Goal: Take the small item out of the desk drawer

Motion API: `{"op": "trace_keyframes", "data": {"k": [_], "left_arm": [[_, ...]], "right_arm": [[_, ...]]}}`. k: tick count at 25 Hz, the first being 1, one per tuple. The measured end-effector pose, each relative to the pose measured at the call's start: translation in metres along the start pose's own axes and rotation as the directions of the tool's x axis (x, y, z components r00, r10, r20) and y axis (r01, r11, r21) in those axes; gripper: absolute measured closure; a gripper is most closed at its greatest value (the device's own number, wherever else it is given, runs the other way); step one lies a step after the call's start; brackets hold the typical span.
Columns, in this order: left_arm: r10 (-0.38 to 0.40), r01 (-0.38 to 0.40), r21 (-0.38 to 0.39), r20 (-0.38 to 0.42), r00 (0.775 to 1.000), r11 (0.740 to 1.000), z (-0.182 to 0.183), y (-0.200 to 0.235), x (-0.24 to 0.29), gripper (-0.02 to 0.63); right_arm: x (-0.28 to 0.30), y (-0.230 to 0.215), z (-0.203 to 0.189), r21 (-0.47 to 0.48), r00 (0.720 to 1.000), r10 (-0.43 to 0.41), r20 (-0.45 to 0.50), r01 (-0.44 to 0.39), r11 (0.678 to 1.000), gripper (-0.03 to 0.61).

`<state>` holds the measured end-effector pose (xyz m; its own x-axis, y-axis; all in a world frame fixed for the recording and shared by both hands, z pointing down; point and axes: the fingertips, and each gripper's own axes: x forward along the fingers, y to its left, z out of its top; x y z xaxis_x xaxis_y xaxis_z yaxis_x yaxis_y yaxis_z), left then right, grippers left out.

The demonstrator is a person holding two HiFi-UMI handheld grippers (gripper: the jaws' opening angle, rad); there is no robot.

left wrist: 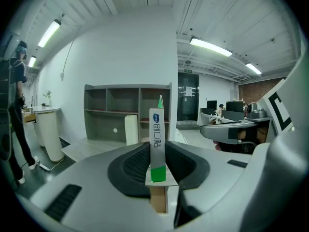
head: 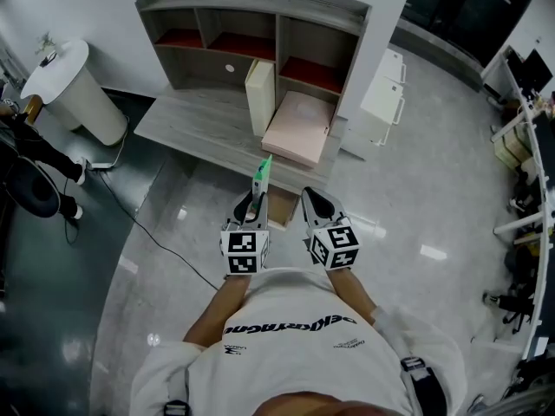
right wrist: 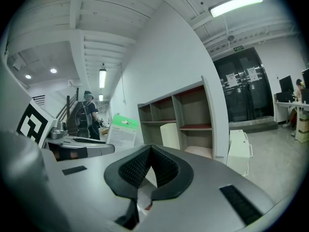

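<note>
Glossy grey floor (head: 165,258) below, desk (head: 192,125) with shelf unit (head: 251,24) ahead of both grippers. The left gripper (head: 252,199) clamps a slim white-green carton (left wrist: 157,138) upright between its pads. The right gripper (head: 312,198) sits just beside it, jaws together, empty.

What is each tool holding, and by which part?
Left tool clamps the slim white box by its green-banded lower end. Right tool holds nothing, jaws together.
</note>
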<state>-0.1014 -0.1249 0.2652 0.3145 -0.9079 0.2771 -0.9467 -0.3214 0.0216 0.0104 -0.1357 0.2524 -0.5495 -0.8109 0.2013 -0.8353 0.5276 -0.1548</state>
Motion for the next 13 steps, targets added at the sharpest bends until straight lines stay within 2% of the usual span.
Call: {"op": "trace_keyframes", "data": {"k": [13], "left_arm": [[-0.003, 0.003, 0.004, 0.033, 0.999, 1.000, 0.007, 0.010, 0.010, 0.512]], "right_arm": [[0.012, 0.000, 0.003, -0.035, 1.000, -0.017, 0.008, 0.017, 0.999, 0.546]]}}
